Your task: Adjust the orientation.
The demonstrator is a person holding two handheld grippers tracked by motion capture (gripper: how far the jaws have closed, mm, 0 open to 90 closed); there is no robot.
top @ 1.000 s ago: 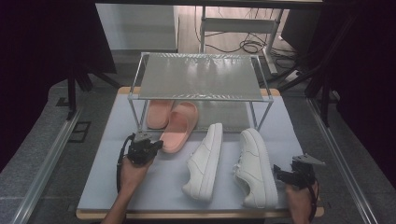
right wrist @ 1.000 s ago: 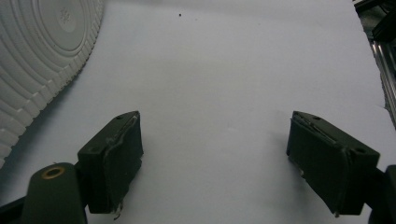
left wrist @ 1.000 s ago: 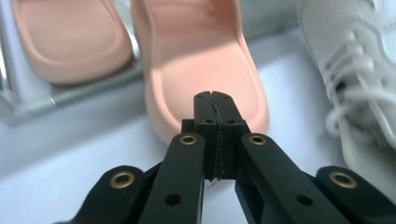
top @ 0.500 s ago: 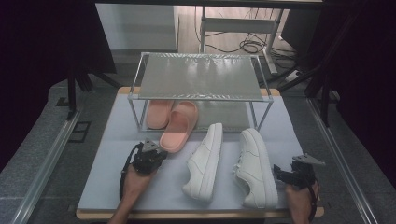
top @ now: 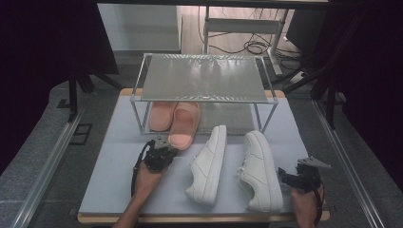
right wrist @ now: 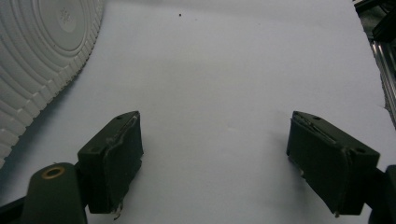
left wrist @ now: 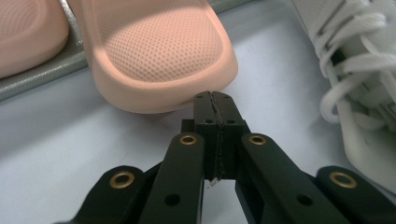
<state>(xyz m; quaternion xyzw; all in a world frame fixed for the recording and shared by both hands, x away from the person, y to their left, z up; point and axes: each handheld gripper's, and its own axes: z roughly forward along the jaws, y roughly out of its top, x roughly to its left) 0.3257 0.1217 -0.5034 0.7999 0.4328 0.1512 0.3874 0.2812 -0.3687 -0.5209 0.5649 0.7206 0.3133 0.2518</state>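
The left hand-held gripper (top: 167, 151) is clenched tight, with its two black jaws pressed together and nothing between them. Its tip sits just in front of the toe of a pink slipper (left wrist: 159, 51), very close to it, but I cannot tell if they touch. That slipper pokes out from under a metal rack (top: 202, 78), and a second pink slipper (top: 161, 115) lies beside it, farther from the gripper. A white shoe (top: 209, 164) lies on the tabletop (top: 114, 156) just to the right of this gripper.

The right hand-held gripper (right wrist: 215, 154) is released, its jaws standing wide apart over bare tabletop, grasping nothing. Another white shoe (top: 259, 171) lies just to its left, with the ridged sole (right wrist: 42, 60) turned toward it.
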